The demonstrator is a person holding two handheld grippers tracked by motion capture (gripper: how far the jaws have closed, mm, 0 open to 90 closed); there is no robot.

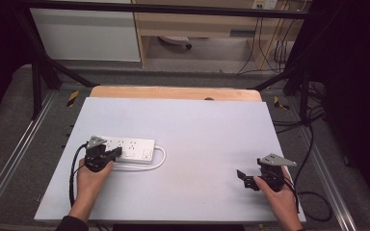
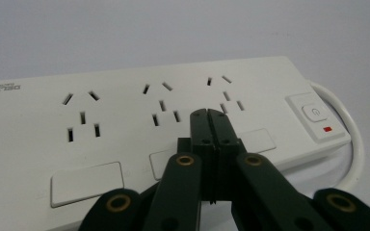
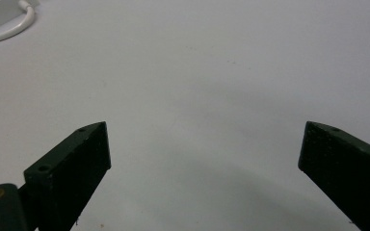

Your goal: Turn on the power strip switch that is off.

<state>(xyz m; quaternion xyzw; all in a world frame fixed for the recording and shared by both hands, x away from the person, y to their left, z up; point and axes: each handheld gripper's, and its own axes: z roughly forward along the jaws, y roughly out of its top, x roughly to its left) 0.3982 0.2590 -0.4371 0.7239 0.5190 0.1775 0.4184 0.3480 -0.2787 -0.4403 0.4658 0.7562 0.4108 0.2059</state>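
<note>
Left gripper (image 2: 210, 113), jaws pressed together and empty, apparently hovers over the power strip (image 2: 125, 125); right gripper (image 3: 204, 144) gapes wide, empty, at four o'clock.

surface: pale grey table (image 1: 197, 125) | on it: white power strip (image 1: 130, 147), left side | looped white cord (image 1: 161, 159)

One white power strip (image 1: 125, 148) lies on the table, with one white cable (image 1: 160, 159). It has three socket groups and one switch (image 2: 316, 114). Two grippers are in hand.
</note>
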